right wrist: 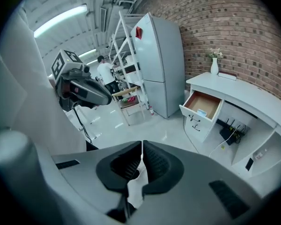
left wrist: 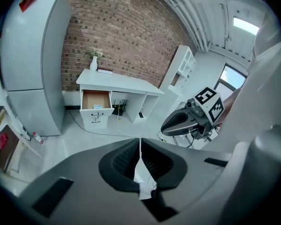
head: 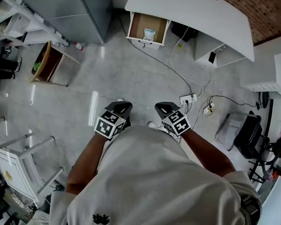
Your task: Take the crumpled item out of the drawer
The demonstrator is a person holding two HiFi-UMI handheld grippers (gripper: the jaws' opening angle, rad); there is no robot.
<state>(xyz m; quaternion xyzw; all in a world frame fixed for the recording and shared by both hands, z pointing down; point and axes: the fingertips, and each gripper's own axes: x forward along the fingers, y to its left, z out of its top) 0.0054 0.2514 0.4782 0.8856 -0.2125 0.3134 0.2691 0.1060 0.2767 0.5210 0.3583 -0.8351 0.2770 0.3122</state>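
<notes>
1. Currently my left gripper (left wrist: 140,146) has its dark ribbed jaws pressed together with nothing between them.
2. Likewise my right gripper (right wrist: 141,149) has its jaws closed on each other and carries nothing.
3. From the head view I see both grippers held side by side, close to the person's white shirt (head: 159,182). They point forward over the pale grey polished floor (head: 107,74), and each has its marker cube on top.
4. A white power strip with trailing cables (head: 187,99) lies on the floor just ahead of the right gripper.
5. The crumpled pale-blue-and-white item (head: 149,34) lies inside the open white drawer with a brown wooden bottom (head: 138,25), near the drawer's front panel. It is well apart from both grippers.
6. That drawer is pulled out from the left end of a curved white desk (head: 192,13).
7. A tall grey refrigerator (head: 75,8) stands to the left of the desk. Behind them is a red brick wall (left wrist: 122,36), and a small white vase with flowers (left wrist: 93,62) stands on the desk top.
</notes>
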